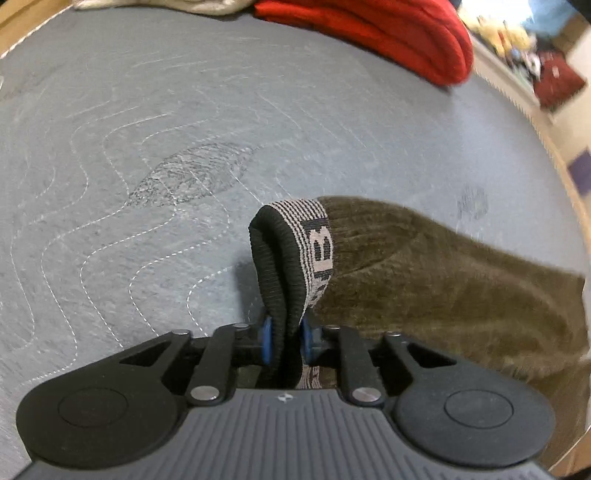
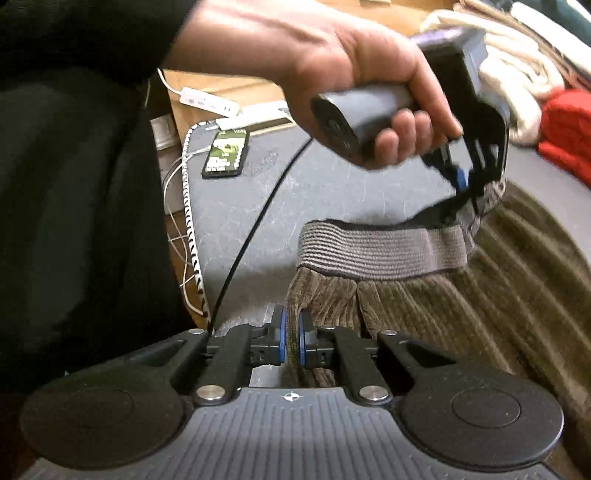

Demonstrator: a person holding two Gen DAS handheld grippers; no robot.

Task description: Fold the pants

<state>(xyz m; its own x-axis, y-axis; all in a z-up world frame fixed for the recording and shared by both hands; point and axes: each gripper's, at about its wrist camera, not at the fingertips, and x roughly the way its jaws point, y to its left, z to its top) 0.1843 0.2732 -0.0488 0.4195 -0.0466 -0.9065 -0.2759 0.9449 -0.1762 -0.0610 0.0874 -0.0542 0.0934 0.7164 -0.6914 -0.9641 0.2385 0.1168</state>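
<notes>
**Both claws hold the waist of the pants**

The left claw (image 1: pixel 285 338) is pressed together on the striped elastic waistband (image 1: pixel 314 236), which stands up in a loop in front of it. The right claw (image 2: pixel 291 341) pinches the brown ribbed cloth of the pants (image 2: pixel 480 306) just under the same waistband, at the near corner. In the right wrist view the person's left hand (image 2: pixel 369 74) holds the other tool above the far end of the band, so the waist hangs stretched between the two grips, lifted a little.

The pants lie on a grey quilted mat (image 1: pixel 147 147) with wavy stitching; the rest of the cloth rests on it, to the right in the left view. I judge this as the start of a fold (the waist is gripped, but no fold is visible yet). The next move probably needs both claws to travel together and keep the band tight, so the cloth lands flat.

Around: a red knitted garment (image 1: pixel 388 33) and white cloth (image 2: pixel 517 74) at the far edge, a phone (image 2: pixel 225 153) with cables near the person.
</notes>
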